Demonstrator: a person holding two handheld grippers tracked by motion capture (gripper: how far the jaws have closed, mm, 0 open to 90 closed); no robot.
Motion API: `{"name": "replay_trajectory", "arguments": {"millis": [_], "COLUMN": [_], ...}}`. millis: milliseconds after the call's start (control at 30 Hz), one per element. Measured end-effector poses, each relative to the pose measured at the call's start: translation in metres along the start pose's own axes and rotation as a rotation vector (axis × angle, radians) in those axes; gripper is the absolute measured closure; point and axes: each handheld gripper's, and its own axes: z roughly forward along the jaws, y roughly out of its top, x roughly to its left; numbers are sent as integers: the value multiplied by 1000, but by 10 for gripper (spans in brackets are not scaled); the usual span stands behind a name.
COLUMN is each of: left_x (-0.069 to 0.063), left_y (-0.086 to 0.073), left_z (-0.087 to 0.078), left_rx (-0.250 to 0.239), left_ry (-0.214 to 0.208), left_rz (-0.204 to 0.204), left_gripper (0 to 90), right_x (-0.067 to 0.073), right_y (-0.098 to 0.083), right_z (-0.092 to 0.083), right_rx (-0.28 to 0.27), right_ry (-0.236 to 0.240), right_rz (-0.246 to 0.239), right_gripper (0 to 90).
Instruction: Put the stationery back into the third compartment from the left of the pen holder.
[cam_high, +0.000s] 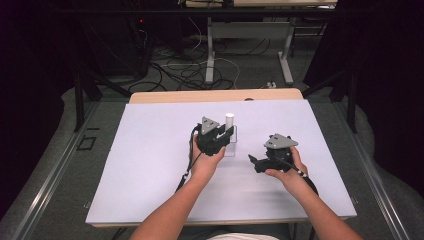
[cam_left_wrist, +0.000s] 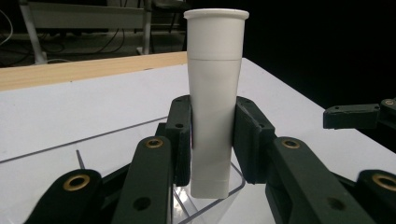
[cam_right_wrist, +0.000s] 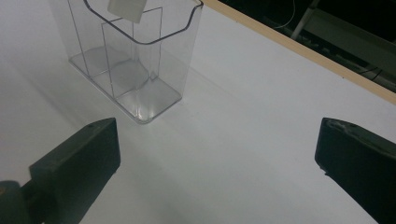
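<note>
While your left gripper (cam_left_wrist: 212, 140) clamps a white tube (cam_left_wrist: 214, 102) between its two black jaws, you hold that tube upright, cap end on top, over a clear plastic organizer (cam_right_wrist: 140, 70) that stands near the middle of the white table (cam_high: 150, 165). Seen along the left gripper's jaws, both pads press flat on the tube's sides about halfway down its body, and its crimped lower end sits at a rounded corner of the organizer's rim; whether it has passed below the rim there cannot be told. From the right gripper view, the same flat end (cam_right_wrist: 127, 9) shows at the top edge, just above the rim of the organizer, whose thin walls divide it into compartments; the compartments in sight hold nothing. In the high view, the tube's cap (cam_high: 230, 119) rises just beyond your left hand (cam_high: 206, 162), with the organizer (cam_high: 231, 142) directly under it. Your right gripper (cam_right_wrist: 219, 154) is released, its jaws spread wide with only bare table between them, and it rests low in your right hand (cam_high: 289, 172), near the organizer but apart from it, on its right.
</note>
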Motion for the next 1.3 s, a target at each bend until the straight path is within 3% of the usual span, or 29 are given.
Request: {"name": "replay_trajectory", "arguments": {"millis": [633, 1033, 1300], "left_x": [2, -1, -3], "left_y": [-7, -8, 0], "left_z": [12, 13, -4], "left_rx": [30, 62, 26], "left_ry": [21, 5, 17], "left_rz": [-3, -4, 25], "left_gripper": [704, 695, 474], "right_x": [2, 3, 1], "right_y": [-1, -1, -1], "right_z": [2, 2, 1], "right_rx": [-1, 6, -4], "right_ry": [17, 22, 10], "right_rz": [-3, 1, 7], "right_gripper": [0, 0, 0]}}
